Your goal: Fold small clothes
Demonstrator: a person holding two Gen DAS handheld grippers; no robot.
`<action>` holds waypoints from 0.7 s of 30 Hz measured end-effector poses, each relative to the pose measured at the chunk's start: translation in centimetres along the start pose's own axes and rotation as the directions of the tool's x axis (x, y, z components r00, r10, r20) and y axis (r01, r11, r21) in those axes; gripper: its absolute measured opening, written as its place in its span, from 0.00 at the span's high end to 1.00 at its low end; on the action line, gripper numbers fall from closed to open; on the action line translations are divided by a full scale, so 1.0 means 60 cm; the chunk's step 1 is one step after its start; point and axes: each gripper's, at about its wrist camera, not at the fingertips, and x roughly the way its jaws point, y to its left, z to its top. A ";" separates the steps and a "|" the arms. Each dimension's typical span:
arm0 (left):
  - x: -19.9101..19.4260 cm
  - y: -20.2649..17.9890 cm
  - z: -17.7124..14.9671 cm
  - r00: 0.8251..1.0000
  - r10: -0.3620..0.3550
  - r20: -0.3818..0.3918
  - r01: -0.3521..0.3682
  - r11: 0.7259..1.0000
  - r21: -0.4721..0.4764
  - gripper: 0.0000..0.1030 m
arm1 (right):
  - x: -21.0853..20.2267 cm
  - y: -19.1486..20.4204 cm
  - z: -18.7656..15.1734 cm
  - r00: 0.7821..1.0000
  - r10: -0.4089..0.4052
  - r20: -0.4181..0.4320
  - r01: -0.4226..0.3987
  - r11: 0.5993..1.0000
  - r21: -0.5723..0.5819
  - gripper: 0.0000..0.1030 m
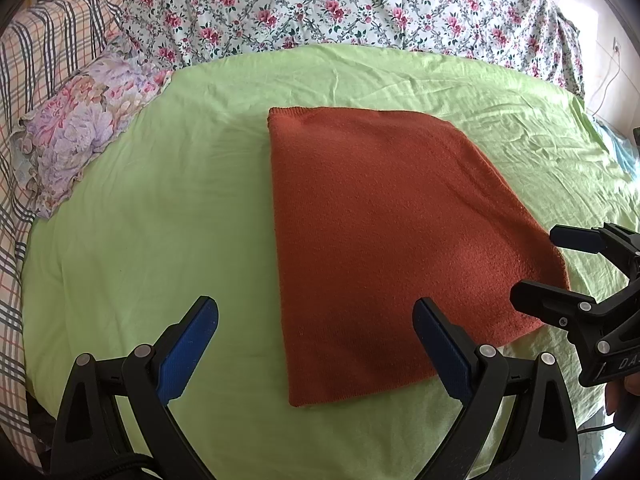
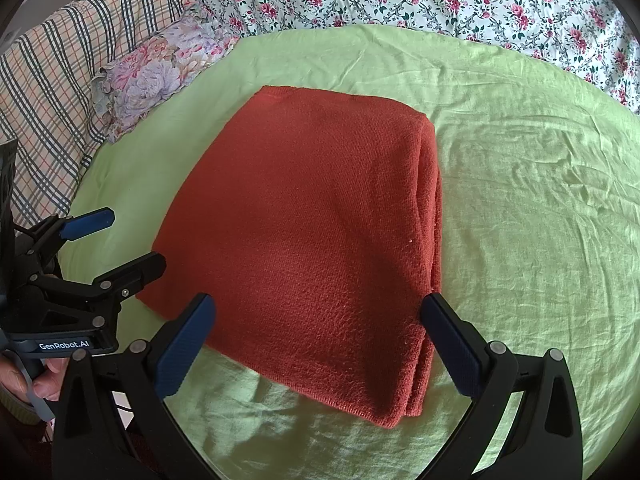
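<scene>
Spread wide across the bed [image 1: 140, 240] as a flat green sheet, smooth enough to serve as a folding surface. Heaped along the far side, a flowered quilt [image 1: 360, 8], pushed back, likely to leave working room. Off to the far left, a checked blanket [image 1: 48, 52] and a small flowered pillow [image 1: 76, 128], well apart from the work.

Lying in the middle of the sheet, a rust-red knitted cloth [image 2: 304, 220], already folded into a thick rectangle, stacked layers showing along its right edge in the right wrist view. Squared up and flat, so judged near finished, or ready for one more fold.

Hovering at the near left corner, the left claw [image 1: 316, 344], spread wide, holding nothing, one blue pad over bare sheet and the other over the cloth's near edge. Hovering at the near right corner, the right claw [image 2: 316, 340], equally wide apart and empty, straddling the cloth's near end. Both placed low and level with the edge, probably to pinch matching corners together or to let the pile rest
</scene>
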 end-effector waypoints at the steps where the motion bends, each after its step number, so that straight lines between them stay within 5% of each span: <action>1: 0.000 -0.001 0.000 1.000 0.000 0.000 0.000 1.000 -0.001 0.05 | 0.000 0.000 -0.002 1.000 0.000 0.000 0.000 1.000 0.000 0.01; 21: 0.000 0.001 0.001 1.000 -0.001 -0.001 0.001 1.000 -0.001 0.05 | 0.001 0.000 -0.001 1.000 0.000 -0.001 0.000 1.000 0.000 0.01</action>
